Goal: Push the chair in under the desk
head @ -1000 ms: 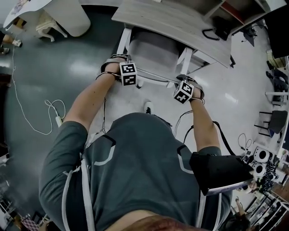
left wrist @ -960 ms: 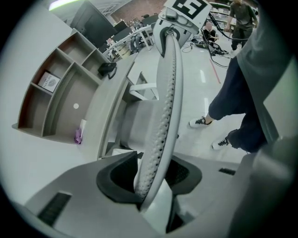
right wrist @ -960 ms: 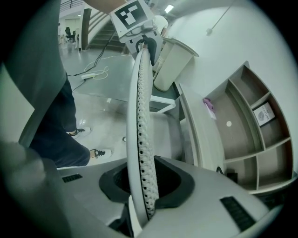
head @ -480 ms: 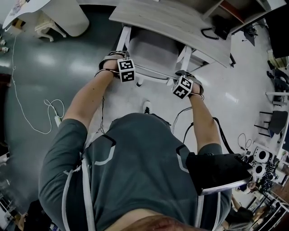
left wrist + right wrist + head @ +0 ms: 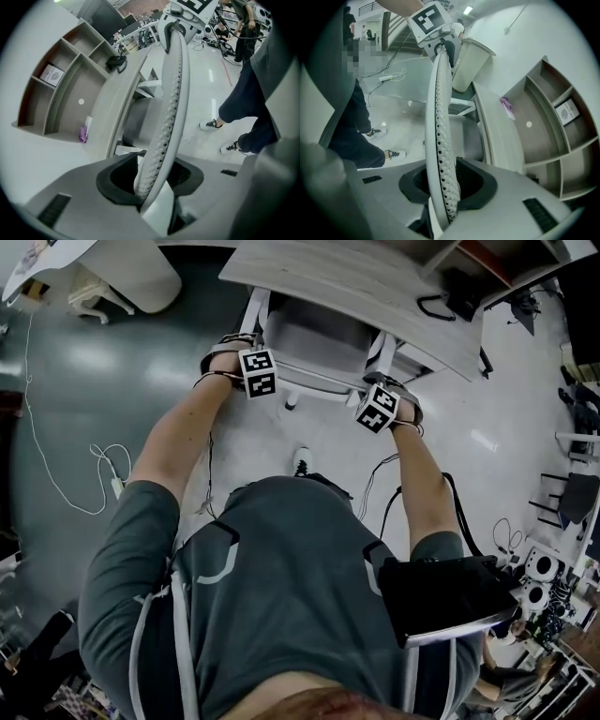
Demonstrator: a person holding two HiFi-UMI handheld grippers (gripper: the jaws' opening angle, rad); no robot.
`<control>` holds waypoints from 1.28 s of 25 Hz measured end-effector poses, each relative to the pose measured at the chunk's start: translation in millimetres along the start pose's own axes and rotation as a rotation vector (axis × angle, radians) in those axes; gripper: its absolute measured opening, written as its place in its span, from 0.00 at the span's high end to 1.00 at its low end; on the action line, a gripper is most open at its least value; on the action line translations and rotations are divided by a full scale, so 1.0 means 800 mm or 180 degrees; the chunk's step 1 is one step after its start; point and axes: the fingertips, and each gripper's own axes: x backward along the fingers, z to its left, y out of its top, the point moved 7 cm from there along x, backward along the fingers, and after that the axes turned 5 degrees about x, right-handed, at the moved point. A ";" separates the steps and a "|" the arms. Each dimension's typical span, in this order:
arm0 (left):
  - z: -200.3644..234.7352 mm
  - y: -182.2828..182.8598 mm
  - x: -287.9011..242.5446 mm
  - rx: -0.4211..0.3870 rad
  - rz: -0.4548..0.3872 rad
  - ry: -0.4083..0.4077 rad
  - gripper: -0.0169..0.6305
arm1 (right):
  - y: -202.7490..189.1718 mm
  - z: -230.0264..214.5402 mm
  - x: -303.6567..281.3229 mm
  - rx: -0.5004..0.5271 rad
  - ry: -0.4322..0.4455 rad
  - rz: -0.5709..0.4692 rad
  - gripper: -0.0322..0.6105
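Head view: the desk (image 5: 375,287) covers most of the chair (image 5: 314,338) seat, so the pushing-in appears nearly complete. Fingers of the left gripper (image 5: 150,185) clamp the backrest (image 5: 319,390). Those of the right gripper (image 5: 443,187), just now opening slightly, hold it too. Next: a short final push, then release.

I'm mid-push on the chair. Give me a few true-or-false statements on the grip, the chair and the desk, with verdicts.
1. The left gripper and the right gripper each have the backrest between their jaws. True; the right jaws have just been opening a little, with the backrest between them.
2. The chair seat stands wholly clear of the desk. False: its far part is already under the desk top.
3. A black item lies on the desk. True.
4. Every compartment of the shelf unit is bare. False: a small white box sits in one.
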 end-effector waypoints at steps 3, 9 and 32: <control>0.012 0.007 -0.007 0.0018 0.0011 0.0032 0.72 | -0.002 -0.017 -0.004 0.0029 -0.0022 -0.0026 0.78; 0.039 0.020 -0.022 0.0071 0.0058 0.0049 0.72 | -0.009 -0.047 -0.015 0.0050 0.0006 -0.0062 0.78; 0.133 0.054 -0.073 0.0336 0.0247 0.0174 0.68 | -0.019 -0.143 -0.050 0.0109 0.0003 -0.0244 0.79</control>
